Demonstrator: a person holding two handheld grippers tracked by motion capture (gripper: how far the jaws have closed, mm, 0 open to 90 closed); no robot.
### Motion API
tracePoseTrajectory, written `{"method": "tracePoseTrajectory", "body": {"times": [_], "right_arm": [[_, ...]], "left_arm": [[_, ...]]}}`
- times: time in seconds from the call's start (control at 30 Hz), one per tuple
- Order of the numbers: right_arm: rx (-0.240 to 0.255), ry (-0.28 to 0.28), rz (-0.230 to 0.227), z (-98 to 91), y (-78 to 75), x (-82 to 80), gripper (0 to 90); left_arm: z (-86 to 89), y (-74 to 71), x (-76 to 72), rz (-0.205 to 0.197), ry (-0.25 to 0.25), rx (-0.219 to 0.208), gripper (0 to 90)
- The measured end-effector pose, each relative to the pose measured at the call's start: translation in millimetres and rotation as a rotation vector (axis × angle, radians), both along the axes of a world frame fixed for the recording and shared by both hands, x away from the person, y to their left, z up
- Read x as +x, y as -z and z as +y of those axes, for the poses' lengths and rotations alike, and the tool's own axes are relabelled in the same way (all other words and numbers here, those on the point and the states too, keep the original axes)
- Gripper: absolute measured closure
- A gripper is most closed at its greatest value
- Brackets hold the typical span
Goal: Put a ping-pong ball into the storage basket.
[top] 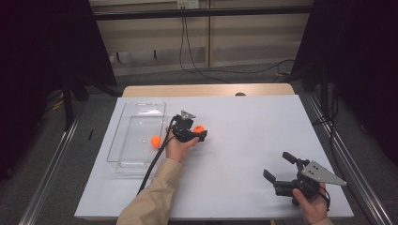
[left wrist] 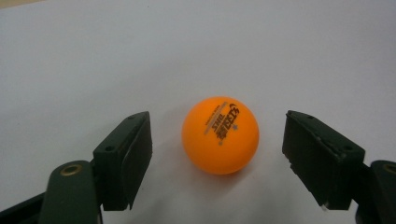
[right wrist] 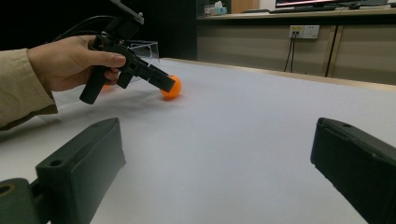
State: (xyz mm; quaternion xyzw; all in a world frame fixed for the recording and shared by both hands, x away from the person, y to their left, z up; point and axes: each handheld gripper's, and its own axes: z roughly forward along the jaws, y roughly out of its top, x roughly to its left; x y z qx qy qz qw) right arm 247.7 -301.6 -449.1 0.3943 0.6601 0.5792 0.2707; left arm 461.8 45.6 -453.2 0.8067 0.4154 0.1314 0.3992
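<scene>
An orange ping-pong ball [top: 200,128] lies on the white table sheet [top: 244,131], right of a clear plastic tray [top: 141,105]. My left gripper [top: 201,131] points down at it, one jaw on each side. In the left gripper view the ball [left wrist: 220,135] sits between the black pads [left wrist: 130,158] with a gap on both sides, so the gripper [left wrist: 219,122] is open. A second orange ball [top: 156,141] lies inside the tray by its right wall. My right gripper [top: 277,165] rests open and holds nothing at the near right, and in its own view [right wrist: 217,133] it faces the far ball [right wrist: 171,88].
The tray stands lengthwise along the sheet's left side. A wooden table edge [top: 206,89] shows beyond the sheet. Metal rails [top: 347,159] run down both sides, and cables [top: 197,65] lie on the floor behind.
</scene>
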Motion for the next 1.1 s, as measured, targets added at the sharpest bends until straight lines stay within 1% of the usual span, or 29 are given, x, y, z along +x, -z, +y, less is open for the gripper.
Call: {"method": "tracePoseTrajectory", "body": {"times": [0.07,0.1,0.27,0.3,0.43,0.57,0.6,0.73,0.93,1.07,1.1], "right_arm": [[0.000,0.000,-0.001,0.0,0.0,0.0,2.1],[0.001,0.000,0.000,0.0,0.0,0.0,2.1],[0.008,0.003,0.001,0.4,-0.2,-0.1,2.1],[0.000,0.000,-0.001,-0.1,-0.1,0.0,2.1],[0.000,0.000,0.000,0.0,0.0,0.0,2.1],[0.000,0.000,0.000,0.0,0.0,0.0,2.1],[0.000,0.000,0.000,0.0,0.0,0.0,2.1],[0.000,0.000,0.000,0.0,0.0,-0.1,2.1],[0.001,0.000,0.000,0.0,0.0,-0.1,2.1],[0.001,0.000,-0.001,-0.1,0.0,-0.1,2.1],[0.010,0.004,0.001,0.4,-0.2,-0.3,2.1]], "left_arm": [[0.3,-0.4,0.1,-0.002,0.010,0.004,25.7],[-0.4,-0.2,-0.2,-0.002,0.007,-0.003,26.1],[-0.4,0.1,0.1,-0.007,0.013,-0.002,28.2],[-0.4,0.1,0.2,-0.006,0.014,-0.002,28.6],[-0.7,0.4,0.3,-0.011,0.015,-0.003,30.4],[-1.3,1.2,0.3,-0.006,0.019,-0.003,32.9],[-1.0,1.3,0.6,-0.009,0.023,0.004,33.5],[-1.5,2.7,0.8,-0.006,0.026,0.000,35.8],[-1.1,3.0,1.6,-0.010,0.026,0.001,39.1],[-1.4,4.0,1.8,-0.006,0.026,0.003,40.8],[-1.5,4.3,2.0,-0.006,0.023,0.001,41.0]]}}
